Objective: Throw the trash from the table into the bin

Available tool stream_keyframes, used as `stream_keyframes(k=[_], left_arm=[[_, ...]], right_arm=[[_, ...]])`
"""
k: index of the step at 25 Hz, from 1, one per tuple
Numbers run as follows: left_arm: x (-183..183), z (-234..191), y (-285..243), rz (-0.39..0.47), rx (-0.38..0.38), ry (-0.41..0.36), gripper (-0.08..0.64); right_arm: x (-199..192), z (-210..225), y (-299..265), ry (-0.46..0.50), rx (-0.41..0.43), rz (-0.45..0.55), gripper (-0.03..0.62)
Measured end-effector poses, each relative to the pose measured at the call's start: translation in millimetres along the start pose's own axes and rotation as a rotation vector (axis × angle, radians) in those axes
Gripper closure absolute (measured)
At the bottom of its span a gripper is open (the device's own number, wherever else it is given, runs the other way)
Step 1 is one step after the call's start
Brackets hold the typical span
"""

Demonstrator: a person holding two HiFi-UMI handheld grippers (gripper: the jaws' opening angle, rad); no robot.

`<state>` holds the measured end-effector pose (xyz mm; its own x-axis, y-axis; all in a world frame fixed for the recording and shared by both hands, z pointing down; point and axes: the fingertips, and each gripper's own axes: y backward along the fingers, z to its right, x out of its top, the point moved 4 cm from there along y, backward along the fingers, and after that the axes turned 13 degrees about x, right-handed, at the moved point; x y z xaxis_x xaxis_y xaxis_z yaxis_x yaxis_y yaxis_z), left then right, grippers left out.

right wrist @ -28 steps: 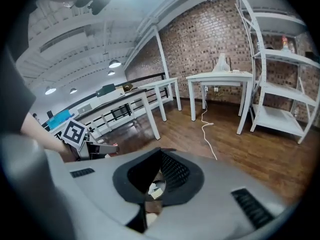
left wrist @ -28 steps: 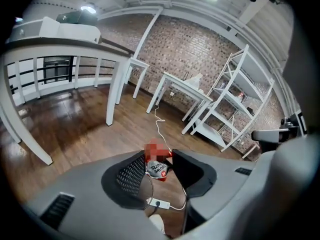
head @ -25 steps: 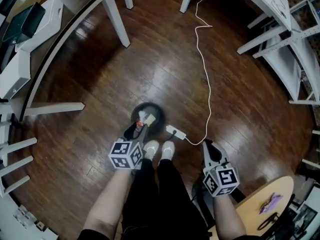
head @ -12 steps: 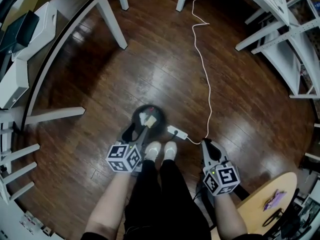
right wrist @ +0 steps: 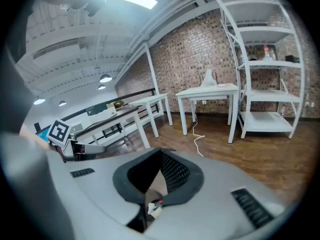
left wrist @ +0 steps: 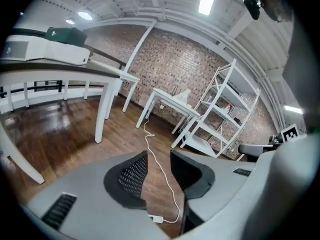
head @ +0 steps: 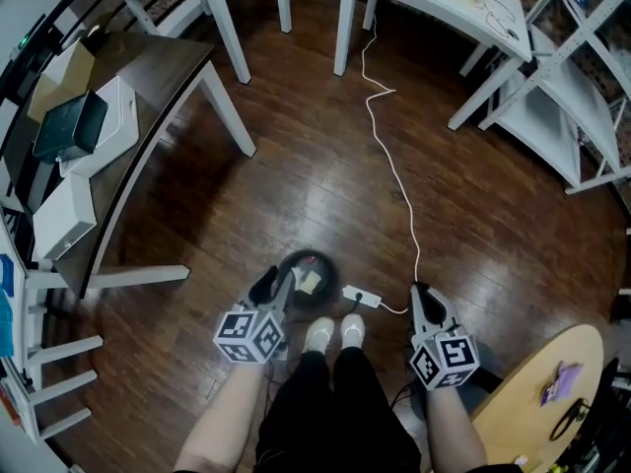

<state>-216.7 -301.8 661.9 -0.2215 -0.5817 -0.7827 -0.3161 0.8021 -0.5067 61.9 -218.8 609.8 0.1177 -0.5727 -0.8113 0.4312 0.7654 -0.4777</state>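
The black round bin [head: 292, 261] stands on the floor just ahead of the person's feet, with a pale crumpled paper [head: 311, 282] lying inside. My left gripper [head: 276, 286] hangs over the bin's near left rim. In the left gripper view its jaws [left wrist: 159, 169] stand apart with only floor and cable between them; they have just been closing on nothing. My right gripper [head: 424, 299] hovers to the right of the bin, its jaws [right wrist: 159, 178] parted by a narrow gap and holding nothing. A purple wrapper [head: 560, 382] lies on the round wooden table [head: 523, 412] at the lower right.
A white power strip [head: 360, 297] and its white cable [head: 394, 180] run across the floor between the grippers. A dark desk [head: 148, 77] with white boxes stands at the left. White tables and white shelving [head: 552, 97] stand at the back and right.
The paper that was at my left gripper's tips above the bin now lies inside it. Both grippers have risen, and the view has tilted to show more of the room.
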Motion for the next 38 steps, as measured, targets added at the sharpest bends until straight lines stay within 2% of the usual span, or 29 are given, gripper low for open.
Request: stream_keyframes(k=[3,7,10,13,17,19,20,23,29,34,38], left_arm=[[40,16,11,0.053,-0.061,-0.007,0.413],[92,63,12,0.162,-0.207,-0.015,0.439],[119,114,17,0.218,-0.319,-0.034,0.471],[145,182,15,0.268,-0.471,-0.103,0.471],[147,262,41,0.287,-0.631,-0.164,0.471],[141,315,49,0.287,-0.758,-0.195,0.471],[136,340,56,0.286,-0.812,-0.206,0.471],[102,399,91,0.265,-0.911,-0.225,0.471],[-9,541,200,0.147,-1.199,-0.305,0.471],[-96,606,304,0.072,-1.382,-0.357,0.471],[-171,636,366,0.032,-1.496,-0.414,0.471]], right_arm=[[27,-3,29,-0.002,-0.066,0.087,0.589],[69,7,81,0.016,-0.193,0.244,0.588],[88,17,133,0.047,-0.289,0.331,0.588],[108,26,194,0.072,-0.416,0.435,0.588],[100,25,283,0.075,-0.559,0.524,0.588],[85,23,331,0.068,-0.672,0.587,0.588],[76,22,353,0.063,-0.720,0.611,0.588],[42,14,421,0.043,-0.810,0.640,0.588],[-71,-27,595,-0.040,-1.116,0.705,0.588],[-163,-73,704,-0.116,-1.302,0.762,0.588],[-229,-102,756,-0.144,-1.393,0.793,0.588]])
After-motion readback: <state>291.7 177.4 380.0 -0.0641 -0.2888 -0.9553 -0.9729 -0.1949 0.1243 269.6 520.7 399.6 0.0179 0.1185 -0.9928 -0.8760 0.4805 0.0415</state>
